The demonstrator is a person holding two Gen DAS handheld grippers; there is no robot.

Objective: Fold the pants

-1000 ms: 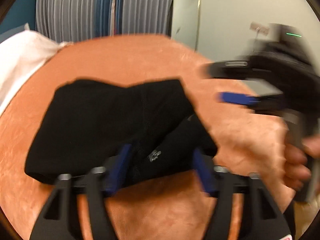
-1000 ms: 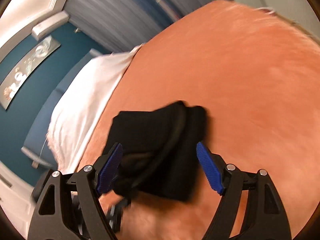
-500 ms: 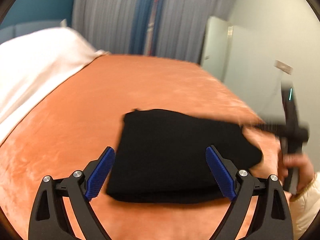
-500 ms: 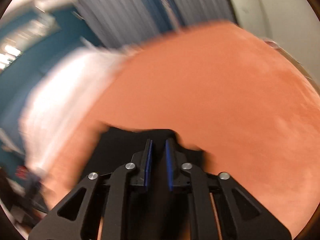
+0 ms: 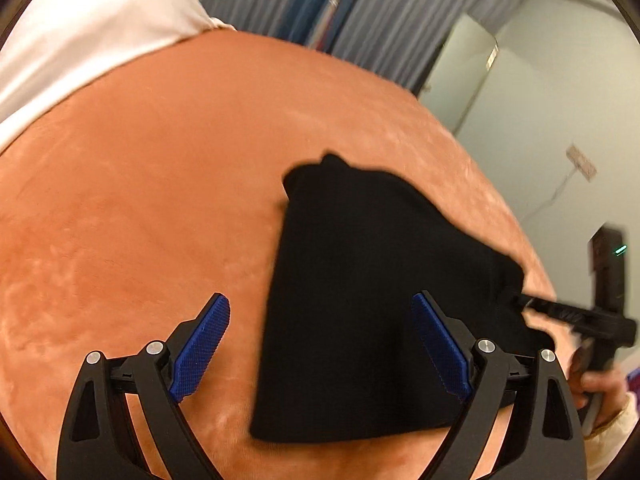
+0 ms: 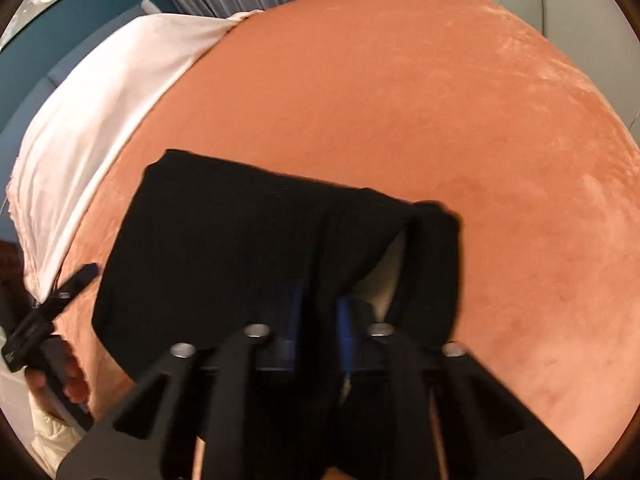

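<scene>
Most folding appears done: pants (image 5: pixel 360 300) compact; right gripper (image 6: pixel 320 320) clamped on an edge, left gripper (image 5: pixel 320 348) spread apart.

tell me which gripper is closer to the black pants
Right. The right gripper is shut on the black pants, pinching their edge; the left gripper hangs open just above them.
</scene>
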